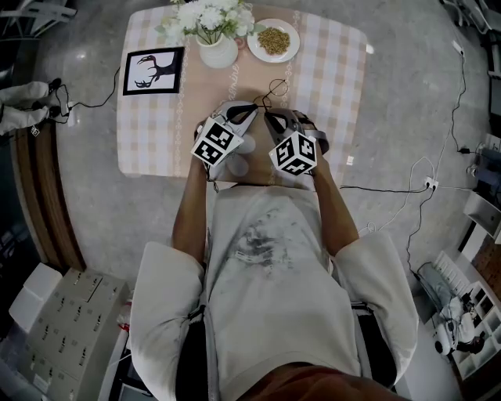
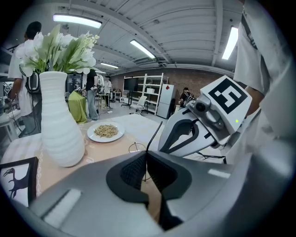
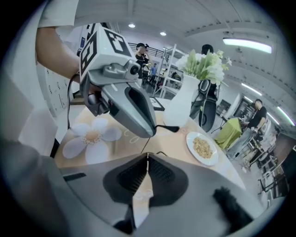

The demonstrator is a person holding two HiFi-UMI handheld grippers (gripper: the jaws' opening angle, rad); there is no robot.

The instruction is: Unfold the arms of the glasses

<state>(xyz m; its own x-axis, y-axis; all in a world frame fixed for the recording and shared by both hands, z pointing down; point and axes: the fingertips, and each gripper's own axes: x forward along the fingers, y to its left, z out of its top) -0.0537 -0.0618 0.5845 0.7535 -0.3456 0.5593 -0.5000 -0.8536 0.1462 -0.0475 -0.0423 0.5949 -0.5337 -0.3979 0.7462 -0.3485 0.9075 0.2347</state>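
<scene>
Where the person stands at the 6 o'clock edge of the table [image 1: 337, 70], both tools are held out side by side over its near half, tips converging toward 12 o'clock.

1. Left gripper [image 1: 252, 110]: jaws together, clamped on a thin black arm [image 2: 156, 134] of the glasses [image 1: 275, 88]. The end of that arm sticks out past the jaw tips.
2. Right gripper [image 1: 268, 116]: jaws together, pinching a thin wire part of the glasses at the very tips. Which part of the frame this is cannot be made out.
3. Glasses: thin wire frame with round lenses, near the middle of the table, at 12 o'clock from the two sets of jaw tips and touching both. Whether the frame rests on the cloth or hangs clear of it cannot be told.

Surroundings, read from the table centre:
- White vase [image 1: 218, 53] with white flowers [image 1: 210, 17], at 12 o'clock by the far edge.
- Plate [image 1: 294, 39] of grains, at 1 o'clock, just beside the vase.
- Black-framed deer picture [image 1: 153, 70], at 10 o'clock, lying flat.
</scene>
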